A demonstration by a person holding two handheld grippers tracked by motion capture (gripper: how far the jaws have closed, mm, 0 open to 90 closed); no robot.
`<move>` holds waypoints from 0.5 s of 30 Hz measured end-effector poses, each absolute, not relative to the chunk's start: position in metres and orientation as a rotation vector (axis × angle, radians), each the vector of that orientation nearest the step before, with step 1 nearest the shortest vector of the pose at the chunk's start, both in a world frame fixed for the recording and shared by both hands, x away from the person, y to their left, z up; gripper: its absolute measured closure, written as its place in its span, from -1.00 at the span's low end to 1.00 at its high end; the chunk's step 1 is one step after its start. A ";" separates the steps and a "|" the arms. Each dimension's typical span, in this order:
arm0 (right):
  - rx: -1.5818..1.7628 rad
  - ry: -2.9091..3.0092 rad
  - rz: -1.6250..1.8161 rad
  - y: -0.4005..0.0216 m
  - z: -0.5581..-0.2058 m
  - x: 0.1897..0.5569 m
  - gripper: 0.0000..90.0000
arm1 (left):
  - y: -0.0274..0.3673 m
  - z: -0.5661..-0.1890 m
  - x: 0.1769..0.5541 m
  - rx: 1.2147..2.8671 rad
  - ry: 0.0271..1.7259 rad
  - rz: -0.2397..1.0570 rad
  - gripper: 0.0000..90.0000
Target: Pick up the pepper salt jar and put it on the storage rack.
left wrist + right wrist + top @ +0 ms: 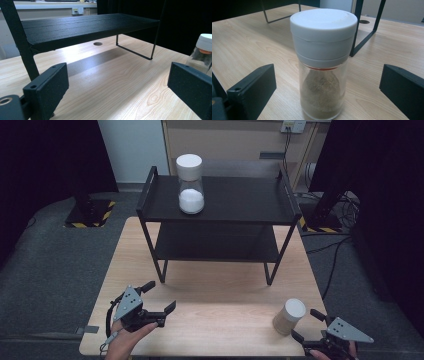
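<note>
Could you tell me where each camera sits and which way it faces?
High view: above the person's side, looking down on table, shelf, both grippers, a hand.
Left gripper view: rides the left gripper, facing the shelf; open jaws show.
Right gripper view: rides the right gripper, facing the spice jar.
All three share that jar.

Two handheld grippers, each black, matte, angular. On the left gripper (159, 299): a grey three-cornered plate (128, 302) dotted with small dark screw holes, a black cable (108, 320) looping off its rear, a bare hand (127, 340) beneath, no sleeve in sight. On the right gripper (306, 325): a matching grey triangular plate (350, 330) with the same dark dots. Up close in the gripper views: thick rectangular jaw pads of finely grained black material, small round holes near their upper corners, a brass-coloured insert (5, 101) at the left gripper's base.
</note>
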State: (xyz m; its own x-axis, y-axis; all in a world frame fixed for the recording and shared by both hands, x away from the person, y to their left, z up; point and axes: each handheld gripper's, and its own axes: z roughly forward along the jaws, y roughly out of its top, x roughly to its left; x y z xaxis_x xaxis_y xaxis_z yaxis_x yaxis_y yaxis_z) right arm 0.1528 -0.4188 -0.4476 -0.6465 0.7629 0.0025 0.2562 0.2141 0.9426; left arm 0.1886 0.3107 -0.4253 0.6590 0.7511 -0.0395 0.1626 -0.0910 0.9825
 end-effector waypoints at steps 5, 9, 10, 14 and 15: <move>0.949 2.017 1.431 -0.418 -0.448 0.154 -0.97 | 0.311 -0.425 0.189 1.622 0.766 0.579 -0.95; 0.951 2.020 1.429 -0.415 -0.449 0.156 -0.97 | 0.311 -0.425 0.189 1.628 0.764 0.578 -0.95; 0.949 2.019 1.429 -0.414 -0.450 0.157 -0.97 | 0.311 -0.425 0.189 1.629 0.764 0.578 -0.95; 0.951 2.022 1.433 -0.411 -0.451 0.159 -0.97 | 0.313 -0.425 0.188 1.620 0.768 0.582 -0.95; 0.951 2.022 1.430 -0.410 -0.451 0.160 -0.97 | 0.313 -0.425 0.188 1.617 0.769 0.582 -0.95</move>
